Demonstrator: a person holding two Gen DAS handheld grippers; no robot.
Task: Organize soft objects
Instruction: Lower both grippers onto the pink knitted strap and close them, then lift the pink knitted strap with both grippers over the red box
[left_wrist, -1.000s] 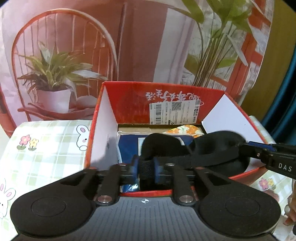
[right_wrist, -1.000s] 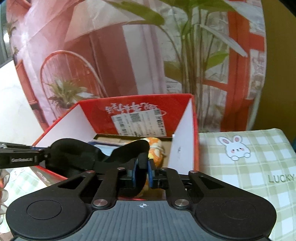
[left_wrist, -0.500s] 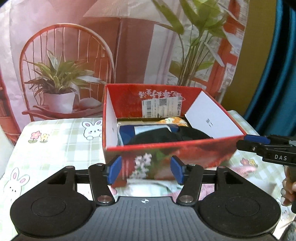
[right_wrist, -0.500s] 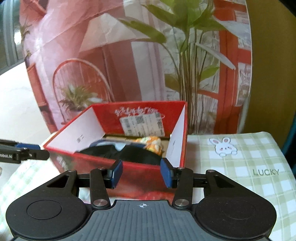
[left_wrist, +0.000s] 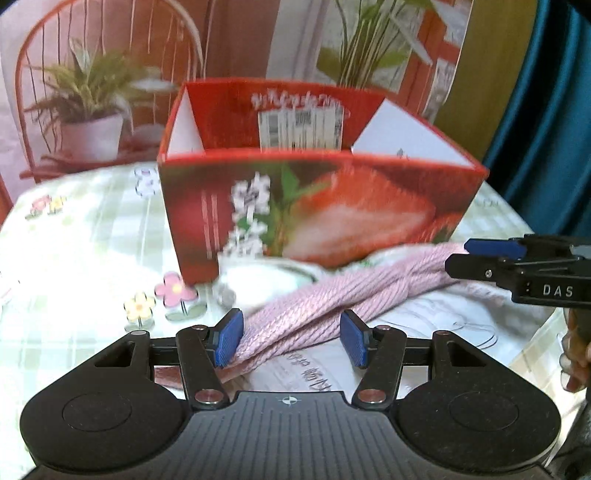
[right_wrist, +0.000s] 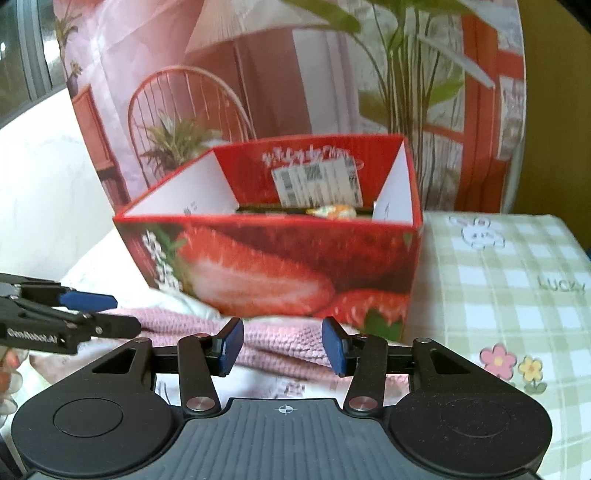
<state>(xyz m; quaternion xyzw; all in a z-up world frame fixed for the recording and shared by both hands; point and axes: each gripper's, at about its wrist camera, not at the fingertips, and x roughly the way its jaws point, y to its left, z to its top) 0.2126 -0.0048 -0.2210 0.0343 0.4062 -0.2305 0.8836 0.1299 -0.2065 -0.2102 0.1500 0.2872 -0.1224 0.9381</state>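
The black soft piece I had carried a second earlier now lay out of sight inside the strawberry box (left_wrist: 317, 206), and the pink knitted item (left_wrist: 332, 299) waited just in front of it on the surface (left_wrist: 74, 258). My left hand-held gripper (left_wrist: 291, 338) and right hand-held gripper (right_wrist: 282, 345), jaws just opened and clamped on nothing, had pulled back low over the knit, probably my next pick.

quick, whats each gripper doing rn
left gripper: just opened, empty, over the pink knit
right gripper: just opened, empty, over the same knit

"DAS" on right tongs (left_wrist: 484, 258), "GenRobot.AI" on left tongs (right_wrist: 110, 314), "LUCKY" on tablecloth (right_wrist: 517, 295)
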